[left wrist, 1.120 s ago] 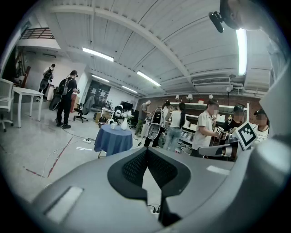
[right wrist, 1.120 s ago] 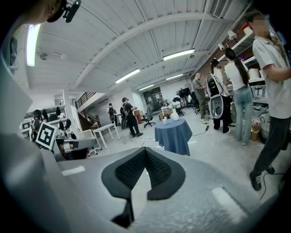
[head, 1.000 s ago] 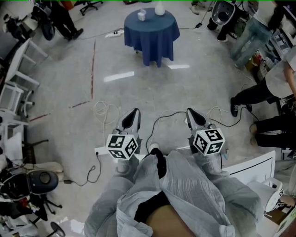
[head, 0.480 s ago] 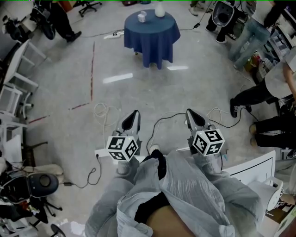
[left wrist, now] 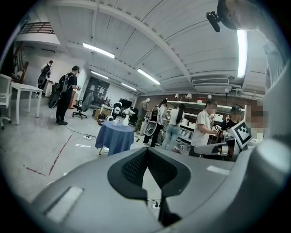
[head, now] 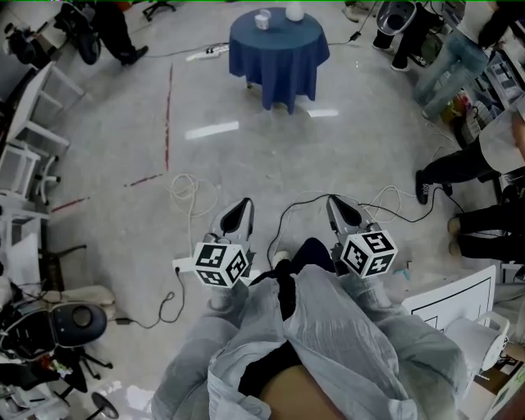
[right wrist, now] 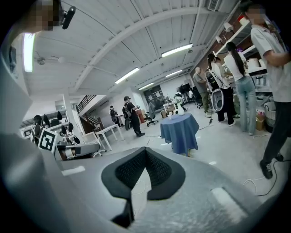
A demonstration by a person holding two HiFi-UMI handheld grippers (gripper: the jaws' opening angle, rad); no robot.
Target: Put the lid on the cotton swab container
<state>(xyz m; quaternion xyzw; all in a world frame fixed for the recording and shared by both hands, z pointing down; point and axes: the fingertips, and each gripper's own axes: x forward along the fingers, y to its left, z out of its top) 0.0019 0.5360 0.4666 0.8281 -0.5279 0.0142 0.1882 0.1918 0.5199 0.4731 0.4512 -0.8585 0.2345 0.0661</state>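
Over on the left, a thin red tape line [head: 168, 107] runs along the grey concrete floor [head: 344, 156], and a loose coil of white cable [head: 187, 190] lies near its lower end. Just right of the coil, the left gripper [head: 244, 203] is held low in front of the person. Its grey jaws are pressed together at the tips with nothing between them, as the left gripper view confirms. Straight ahead and well apart from both tools stands a round table under a dark blue cloth [head: 279, 57]. On its top sit a small white cup-like container [head: 262, 20] and, beside it, a white bottle-shaped thing [head: 294, 12]. Both are too small to show whether a lid is on or where one lies. The right gripper [head: 332, 199] hangs level with the left one, clenched the same way and empty. A black cable [head: 295, 207] trails on the floor between the two. At the far right, a person in dark trousers [head: 459, 164] stands by cluttered shelves.
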